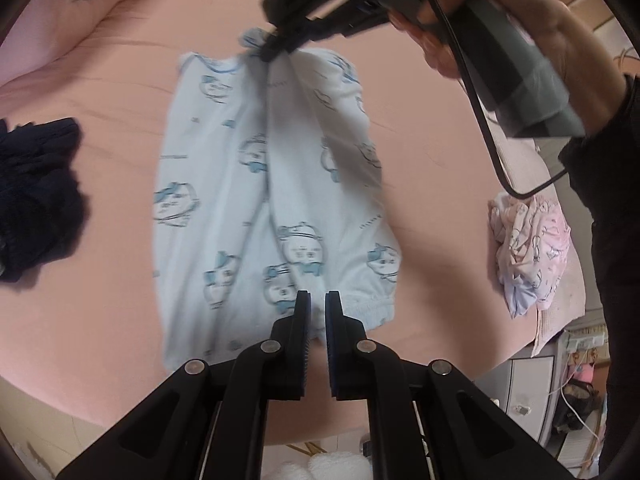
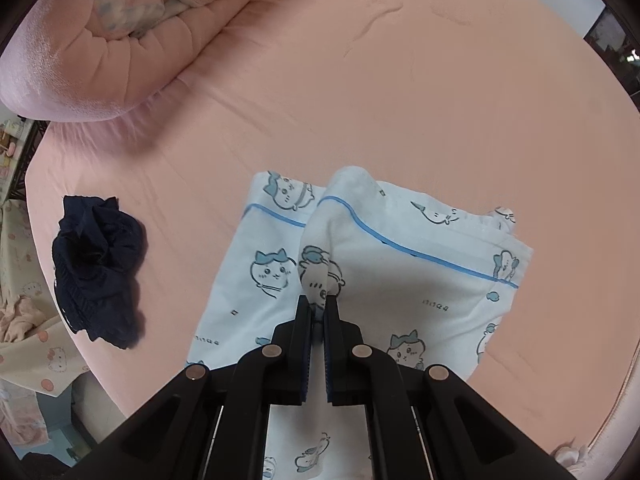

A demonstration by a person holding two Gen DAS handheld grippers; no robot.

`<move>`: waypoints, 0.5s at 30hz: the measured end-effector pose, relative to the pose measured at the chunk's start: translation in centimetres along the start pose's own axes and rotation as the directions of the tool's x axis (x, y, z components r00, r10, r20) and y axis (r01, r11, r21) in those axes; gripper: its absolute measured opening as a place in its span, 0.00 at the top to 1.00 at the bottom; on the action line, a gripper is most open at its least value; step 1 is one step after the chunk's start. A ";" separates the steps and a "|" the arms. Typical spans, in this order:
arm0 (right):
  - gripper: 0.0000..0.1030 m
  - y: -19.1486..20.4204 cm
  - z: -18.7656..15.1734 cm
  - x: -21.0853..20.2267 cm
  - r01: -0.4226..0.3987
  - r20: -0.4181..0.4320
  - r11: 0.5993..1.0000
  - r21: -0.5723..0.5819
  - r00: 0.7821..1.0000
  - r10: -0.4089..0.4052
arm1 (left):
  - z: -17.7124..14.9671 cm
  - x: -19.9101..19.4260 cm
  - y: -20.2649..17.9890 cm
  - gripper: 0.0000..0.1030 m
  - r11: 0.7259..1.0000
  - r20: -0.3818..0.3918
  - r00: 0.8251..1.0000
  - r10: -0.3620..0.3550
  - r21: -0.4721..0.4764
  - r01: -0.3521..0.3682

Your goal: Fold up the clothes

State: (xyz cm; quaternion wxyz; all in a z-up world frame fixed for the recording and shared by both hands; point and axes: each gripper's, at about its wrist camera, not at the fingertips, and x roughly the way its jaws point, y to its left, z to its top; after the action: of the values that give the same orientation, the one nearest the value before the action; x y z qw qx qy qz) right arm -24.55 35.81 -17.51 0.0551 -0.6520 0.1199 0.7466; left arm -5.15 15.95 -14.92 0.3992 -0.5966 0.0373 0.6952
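Note:
Light blue pyjama trousers with a cartoon print lie lengthwise on the pink bed sheet. In the left wrist view my left gripper is shut at their near elastic waist end, with pale cloth showing between the pads. At the far end my right gripper pinches the leg ends, which bunch up into a peak under it. The right wrist view shows the right gripper pointing down, shut on a raised fold of the trousers close to the blue-piped cuffs.
A crumpled dark navy garment lies to the left of the trousers. A pink printed garment sits at the bed's right edge. A rolled pink quilt lies at the head. A person's hand holds the right gripper, and its black cable hangs down.

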 end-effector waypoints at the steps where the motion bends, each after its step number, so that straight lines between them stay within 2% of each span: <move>1: 0.98 0.3 -0.4 0.0 0.000 -0.001 1.000 -0.002 1.000 0.000 | -0.2 0.0 0.3 0.94 1.000 -0.003 1.000 0.001 -0.009 -0.001; 4: 0.98 2.5 1.0 0.7 -0.002 -0.006 1.000 -0.010 1.000 0.002 | -0.6 0.2 1.4 0.94 0.999 -0.017 1.000 -0.009 -0.041 0.009; 9: 0.98 2.9 0.9 0.9 -0.010 0.009 0.999 -0.031 1.000 0.011 | -0.5 2.1 2.1 0.94 0.978 -0.029 0.986 -0.163 -0.134 0.157; 11: 0.98 2.6 0.9 0.9 -0.014 0.014 0.999 -0.036 1.000 0.015 | -0.1 2.9 1.7 0.93 0.977 -0.031 0.986 -0.165 -0.145 0.159; 15: 0.98 2.6 1.2 0.5 -0.017 0.026 0.999 -0.030 0.999 0.018 | 0.9 4.8 0.0 0.92 0.993 -0.067 0.993 -0.093 -0.079 0.088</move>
State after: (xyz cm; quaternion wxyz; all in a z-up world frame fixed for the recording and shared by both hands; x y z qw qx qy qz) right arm -26.35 33.60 -17.55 0.0405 -0.6416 0.1138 0.7574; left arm -5.74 18.86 -18.85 0.4059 -0.6366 -0.0021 0.6558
